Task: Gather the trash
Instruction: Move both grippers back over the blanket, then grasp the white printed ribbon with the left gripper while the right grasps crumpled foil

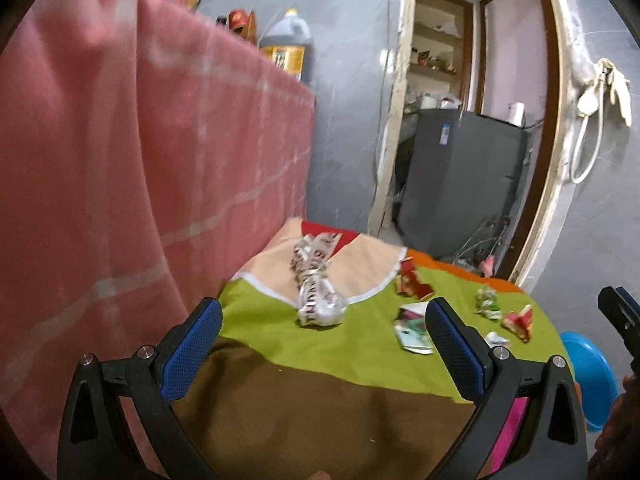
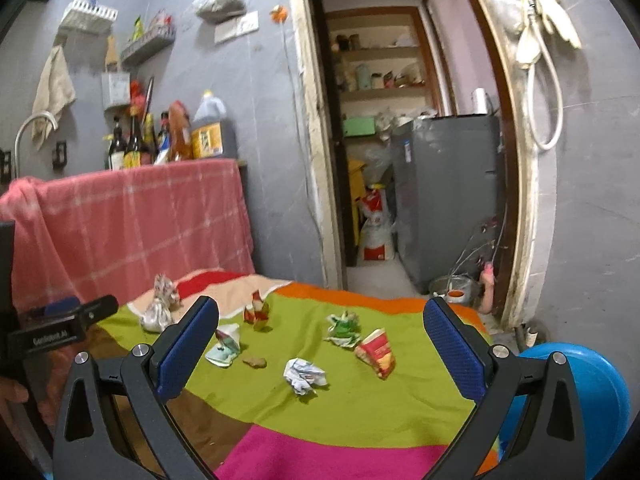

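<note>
- Both the left gripper and right gripper hang with jaws wide apart, empty, likely readied for picking.
- Between the right jaws lies a white paper wad.
- Beyond the left jaws: a silver wrapper.
- Outside the right jaw: a blue bin, probably for trash.

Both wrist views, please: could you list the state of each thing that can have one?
Left gripper: jaws open, empty.
Right gripper: jaws open, empty.
Silver wrapper: twisted, lying on the cloth.
White paper: crumpled, on the green patch.
Red-yellow packet: crushed, lying flat.
Blue bin: beside the cloth, contents hidden.
</note>
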Demonstrator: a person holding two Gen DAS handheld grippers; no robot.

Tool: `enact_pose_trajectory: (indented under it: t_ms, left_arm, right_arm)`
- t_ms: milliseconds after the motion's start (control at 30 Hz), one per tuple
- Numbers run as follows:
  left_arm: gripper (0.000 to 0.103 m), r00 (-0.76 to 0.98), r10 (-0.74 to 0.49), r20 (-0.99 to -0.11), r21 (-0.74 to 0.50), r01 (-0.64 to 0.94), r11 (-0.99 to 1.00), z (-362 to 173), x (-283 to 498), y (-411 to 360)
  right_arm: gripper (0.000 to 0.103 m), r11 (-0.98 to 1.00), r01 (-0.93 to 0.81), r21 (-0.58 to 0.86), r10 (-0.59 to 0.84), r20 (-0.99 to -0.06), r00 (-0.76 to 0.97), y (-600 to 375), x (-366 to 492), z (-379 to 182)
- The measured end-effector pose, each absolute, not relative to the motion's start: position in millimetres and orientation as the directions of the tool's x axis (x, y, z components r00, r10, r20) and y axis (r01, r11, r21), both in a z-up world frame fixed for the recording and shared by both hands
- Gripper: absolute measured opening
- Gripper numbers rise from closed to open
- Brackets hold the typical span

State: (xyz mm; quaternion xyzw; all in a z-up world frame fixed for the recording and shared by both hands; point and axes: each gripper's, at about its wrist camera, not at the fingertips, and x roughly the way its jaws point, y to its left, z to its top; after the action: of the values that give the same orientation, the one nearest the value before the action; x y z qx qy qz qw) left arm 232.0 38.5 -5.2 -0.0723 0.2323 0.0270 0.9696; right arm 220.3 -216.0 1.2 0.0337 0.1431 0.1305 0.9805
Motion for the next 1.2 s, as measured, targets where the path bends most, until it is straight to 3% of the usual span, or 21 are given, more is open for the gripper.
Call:
enact_pose_trajectory:
  t_ms: [300,533,833,1033,1200]
  left_arm:
    - [0.097,0.852,-0.013,-0.524,-0.153,-0.079,0.985,-22.6,270.7,52.2]
    - [0.067,0.815,-0.068,-0.575,-0.188,-0.051,0.981,-31.6,296.1,55.4]
    - [0.03,0.778,-0.106,-0.619,-0.212,-0.035,0.977,-39.7,304.4,57.6]
    - [0.02,0.781,-0.112,-0.614,-0.218,-0.032,0.975,-39.0,302.9,57.3]
    - [0.017,0.785,-0.115,-0.609,-0.206,-0.017,0.978,-36.4,292.7,49.6]
  right_arm:
    - [0.099,0.959,-0.265,0.097,0.282,-0.388,0.877,-199.2,257.2,-24.0]
    - [0.079,0.963,-0.256,0.091,0.259,-0.587,0.767,-187.1,295.3,-49.9]
    - [0.063,0.957,-0.259,0.13,0.272,-0.714,0.645,-178.3,319.9,-74.0]
    - [0.038,0.952,-0.267,0.147,0.281,-0.763,0.582,-174.8,329.1,-84.7]
    - [0.031,0.949,-0.269,0.165,0.296,-0.762,0.576,-176.9,329.5,-84.3]
